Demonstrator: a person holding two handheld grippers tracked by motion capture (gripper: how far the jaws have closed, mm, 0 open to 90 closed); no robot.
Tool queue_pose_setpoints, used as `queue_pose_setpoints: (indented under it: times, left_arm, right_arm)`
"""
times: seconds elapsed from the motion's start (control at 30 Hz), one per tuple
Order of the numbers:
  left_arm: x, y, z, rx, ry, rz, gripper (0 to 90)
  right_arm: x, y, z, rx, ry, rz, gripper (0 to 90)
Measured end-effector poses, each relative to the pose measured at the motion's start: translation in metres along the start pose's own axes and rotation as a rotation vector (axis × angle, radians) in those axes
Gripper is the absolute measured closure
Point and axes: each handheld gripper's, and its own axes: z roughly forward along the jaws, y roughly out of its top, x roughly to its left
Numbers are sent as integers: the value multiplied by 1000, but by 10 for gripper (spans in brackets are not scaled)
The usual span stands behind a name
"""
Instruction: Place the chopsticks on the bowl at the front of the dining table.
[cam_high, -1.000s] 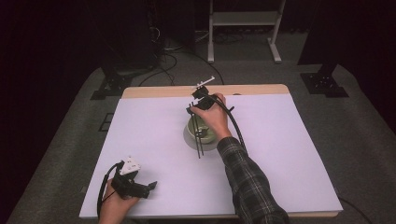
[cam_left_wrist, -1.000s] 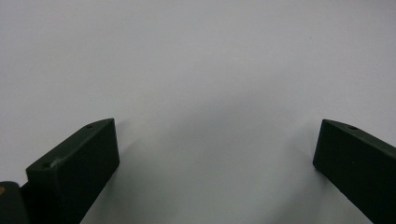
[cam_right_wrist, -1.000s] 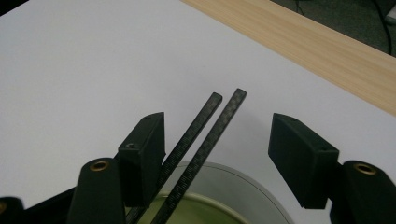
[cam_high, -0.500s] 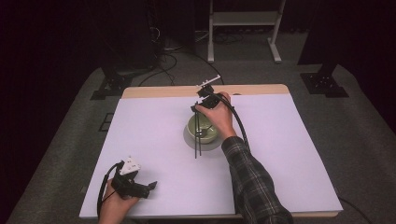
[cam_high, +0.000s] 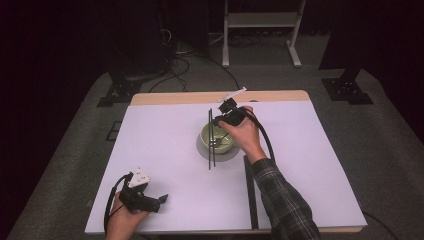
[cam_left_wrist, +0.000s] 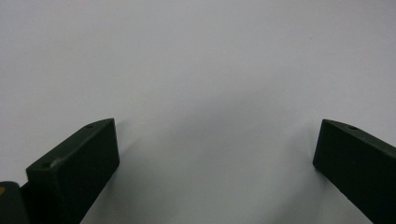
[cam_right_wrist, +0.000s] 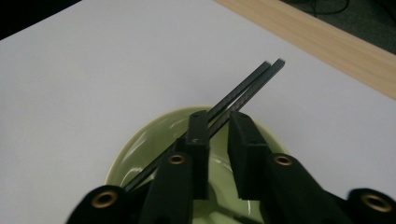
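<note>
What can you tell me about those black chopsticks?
The pair of thin, straight black chopsticks looks smooth, maybe plastic or wood. They lie side by side across the round pale green bowl, sticking out past its rim on both sides. The right gripper has just been closing, and its black jaws now pinch the sticks over the bowl. In the right gripper view their square ends point toward the table's wooden edge.

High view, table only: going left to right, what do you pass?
Left gripper → chopsticks → green bowl → right hand → dark strip lying on the table.
</note>
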Motion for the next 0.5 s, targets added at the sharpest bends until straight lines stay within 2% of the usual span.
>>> queue_pose_setpoints:
  times: [0.1,0.33,0.5]
  left_arm:
    - [0,0,0,2,0,0,0]
    - [0,0,0,1,0,1,0]
    - [0,0,0,1,0,2,0]
  right_arm:
    - [3,-8,-4,13,16,-12,897]
    - [9,-26,0,44,39,-19,900]
    - [15,-31,7,59,50,-31,900]
